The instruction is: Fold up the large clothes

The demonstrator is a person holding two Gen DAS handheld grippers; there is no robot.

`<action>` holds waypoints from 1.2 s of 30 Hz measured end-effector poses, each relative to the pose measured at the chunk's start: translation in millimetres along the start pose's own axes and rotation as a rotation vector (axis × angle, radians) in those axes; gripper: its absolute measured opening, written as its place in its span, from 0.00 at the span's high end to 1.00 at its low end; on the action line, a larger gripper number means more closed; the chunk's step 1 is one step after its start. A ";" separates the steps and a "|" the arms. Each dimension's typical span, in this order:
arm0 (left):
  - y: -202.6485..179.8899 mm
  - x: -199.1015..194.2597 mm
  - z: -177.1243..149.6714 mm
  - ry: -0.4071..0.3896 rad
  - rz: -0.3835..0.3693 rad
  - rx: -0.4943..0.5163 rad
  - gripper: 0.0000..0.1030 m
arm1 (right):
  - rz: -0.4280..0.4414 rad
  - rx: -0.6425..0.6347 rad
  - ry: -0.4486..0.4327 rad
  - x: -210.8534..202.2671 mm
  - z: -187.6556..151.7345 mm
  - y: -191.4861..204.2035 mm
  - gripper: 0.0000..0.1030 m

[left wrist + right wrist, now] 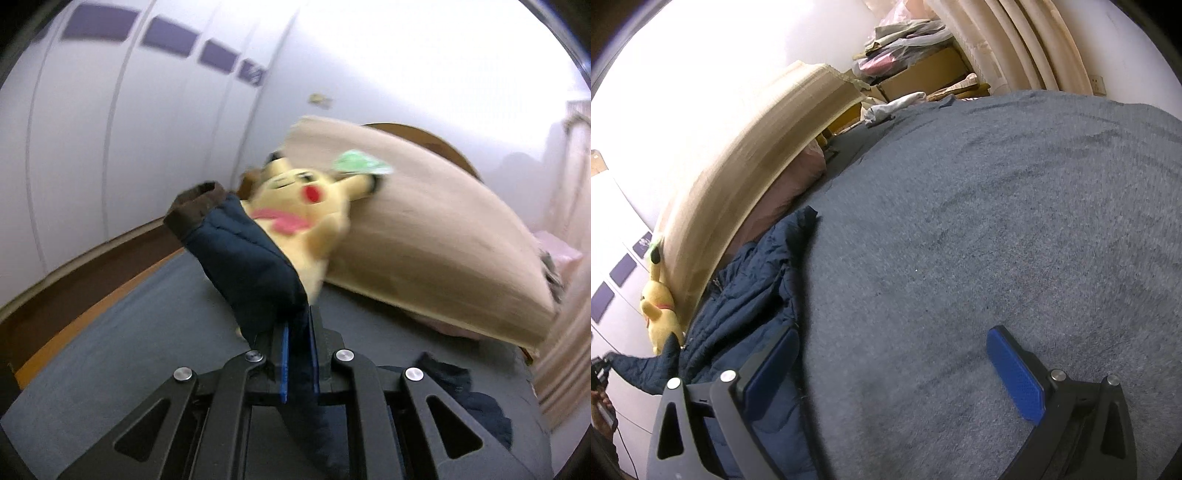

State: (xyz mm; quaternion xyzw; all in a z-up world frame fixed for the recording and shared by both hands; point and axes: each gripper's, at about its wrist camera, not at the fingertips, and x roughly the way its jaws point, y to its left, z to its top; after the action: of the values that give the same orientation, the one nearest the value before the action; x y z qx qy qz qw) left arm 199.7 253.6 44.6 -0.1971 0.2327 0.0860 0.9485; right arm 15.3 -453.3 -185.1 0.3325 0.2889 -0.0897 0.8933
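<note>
Two grippers share the work, and the important relation is how the jacket lies between them. On the left side, the left gripper [299,354] has its jaws closed tight on a sleeve [243,258] of the dark blue padded jacket; the sleeve stands up from the jaws and leans to the left, with its brown cuff [195,205] at the top end, so the grip sits on the sleeve's lower part and not at the cuff. Behind the sleeve are a yellow plush toy [299,206] and a beige headboard [424,236]. In the right wrist view the same sleeve stretches as a thin strip toward the left border of the picture, and the body of the jacket [746,295] lies crumpled on the grey bed cover [997,240], along the foot of the headboard. The long axis of the jacket runs from the lower left to the upper right of that view, ending in a loose corner near the middle. The right gripper [897,369] is wide open and holds nothing; its left finger [772,369] is just at the edge of the jacket, while its right finger is over bare cover. So the jacket lies to the left of the right gripper, and I judge that this hand must go leftward to take the cloth.
</note>
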 end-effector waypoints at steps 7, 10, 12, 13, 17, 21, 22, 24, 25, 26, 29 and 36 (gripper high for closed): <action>-92.3 -20.6 -4.6 -0.023 -0.119 0.111 0.91 | 0.034 0.019 -0.016 -3.5 -0.6 -4.5 0.00; -129.9 -20.7 -11.1 -0.020 -0.168 0.147 0.91 | 0.046 0.025 -0.019 -5.0 -0.4 -7.1 0.00; -151.4 -21.1 -17.6 -0.004 -0.210 0.158 0.92 | 0.051 0.027 -0.021 -5.1 -0.1 -8.0 0.00; -163.6 -21.6 -22.2 -0.001 -0.224 0.174 0.92 | 0.052 0.027 -0.022 -5.1 0.1 -8.0 0.00; -202.2 -21.9 -41.7 0.028 -0.276 0.212 0.92 | 0.062 0.030 -0.025 -5.9 0.7 -10.4 0.00; -234.0 -11.1 -62.3 0.063 -0.305 0.240 0.92 | 0.070 0.033 -0.029 -6.7 0.4 -10.9 0.00; -242.5 -8.0 -67.7 0.074 -0.312 0.248 0.92 | 0.072 0.034 -0.030 -6.8 0.3 -11.0 0.00; -259.3 -4.0 -82.9 0.099 -0.329 0.263 0.92 | 0.076 0.036 -0.032 -7.1 0.2 -11.4 0.00; -267.4 0.6 -89.6 0.107 -0.335 0.273 0.92 | 0.077 0.036 -0.032 -7.5 0.1 -11.8 0.00; -275.3 2.7 -96.1 0.116 -0.338 0.283 0.92 | 0.078 0.036 -0.032 -7.4 0.1 -12.0 0.00; -299.6 6.7 -124.0 0.160 -0.355 0.316 0.92 | 0.080 0.037 -0.033 -7.4 0.6 -13.0 0.00; -329.7 41.2 -179.6 0.291 -0.322 0.369 0.92 | 0.092 0.042 -0.036 -8.5 1.6 -14.6 0.00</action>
State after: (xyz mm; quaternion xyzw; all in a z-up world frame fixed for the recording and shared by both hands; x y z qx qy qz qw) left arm 246.6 -117.0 -11.0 -0.0659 0.3437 -0.1387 0.9264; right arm 3.9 -465.8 -187.2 0.3624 0.2551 -0.0606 0.8944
